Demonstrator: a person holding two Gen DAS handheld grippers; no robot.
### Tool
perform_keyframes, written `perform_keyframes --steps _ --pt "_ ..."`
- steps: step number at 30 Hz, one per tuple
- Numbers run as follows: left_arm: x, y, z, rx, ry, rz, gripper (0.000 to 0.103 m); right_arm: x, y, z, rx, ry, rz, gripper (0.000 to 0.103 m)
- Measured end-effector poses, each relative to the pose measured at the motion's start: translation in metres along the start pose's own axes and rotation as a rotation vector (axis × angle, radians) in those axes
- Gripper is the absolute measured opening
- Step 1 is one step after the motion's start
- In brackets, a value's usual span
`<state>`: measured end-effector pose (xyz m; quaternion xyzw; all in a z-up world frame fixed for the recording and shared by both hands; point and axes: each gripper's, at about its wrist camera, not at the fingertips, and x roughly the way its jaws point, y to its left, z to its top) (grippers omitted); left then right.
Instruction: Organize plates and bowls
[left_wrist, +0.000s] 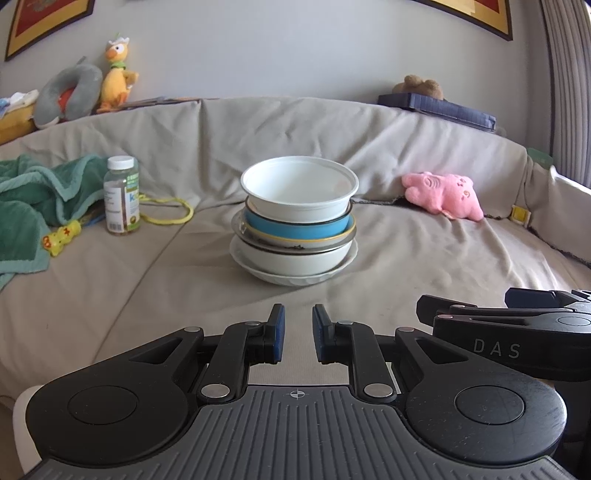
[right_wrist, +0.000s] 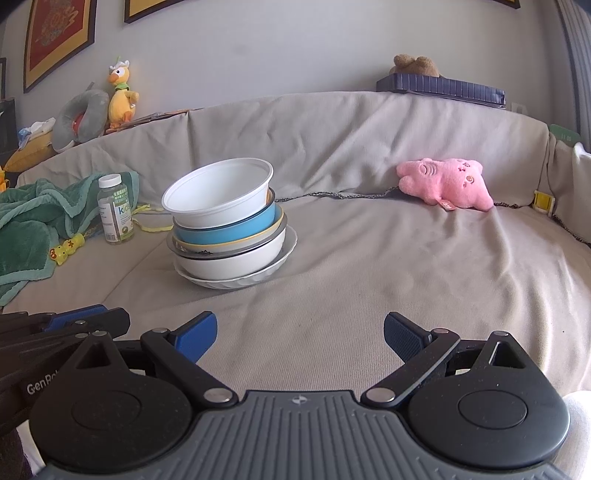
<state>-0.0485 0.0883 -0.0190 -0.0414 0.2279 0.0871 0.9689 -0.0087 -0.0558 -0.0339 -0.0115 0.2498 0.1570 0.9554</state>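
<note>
A stack of dishes (left_wrist: 294, 225) sits on the beige-covered sofa seat (left_wrist: 406, 258), well ahead of both grippers and touched by neither; from the bottom up it reads as a white scalloped plate (left_wrist: 295, 275), a white bowl (left_wrist: 295, 262), a rimmed dish with a gold-edged one in it, a blue bowl (left_wrist: 295, 223), and a white plastic bowl (left_wrist: 299, 190) on top, which leans slightly toward the left in the right wrist view.

The left gripper (left_wrist: 298, 332) points almost straight at the stack, which lies dead ahead along its finger axis; its blue pads are drawn close together with a narrow gap between them, holding nothing. The right gripper (right_wrist: 300, 339) has its fingers spread wide and empty; from there the stack (right_wrist: 229, 229) lies ahead and off to the left, so the left one looks the better lined up (though the right one's wide spread seems the better fit for a bowl rim). Since the top bowl sits loosely, any lift would likely begin there, gripping the rim from the near side.

Readable writing: "DAS" on the right gripper's body as seen from the left wrist, "GenRo…" (cut off) on the left gripper's body seen from the right wrist, and "kids" on the label of the white-capped supplement bottle (right_wrist: 114, 210) standing left of the stack beside a green blanket (right_wrist: 37, 221); a pink plush toy (right_wrist: 447, 184) lies well to the right.
</note>
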Motion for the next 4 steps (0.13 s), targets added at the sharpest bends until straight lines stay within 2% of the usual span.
perform_keyframes --steps 4 --pt "0.0009 0.0009 -0.0012 -0.011 0.008 0.003 0.019 0.0003 0.0000 -0.0005 0.003 0.002 0.004 0.097"
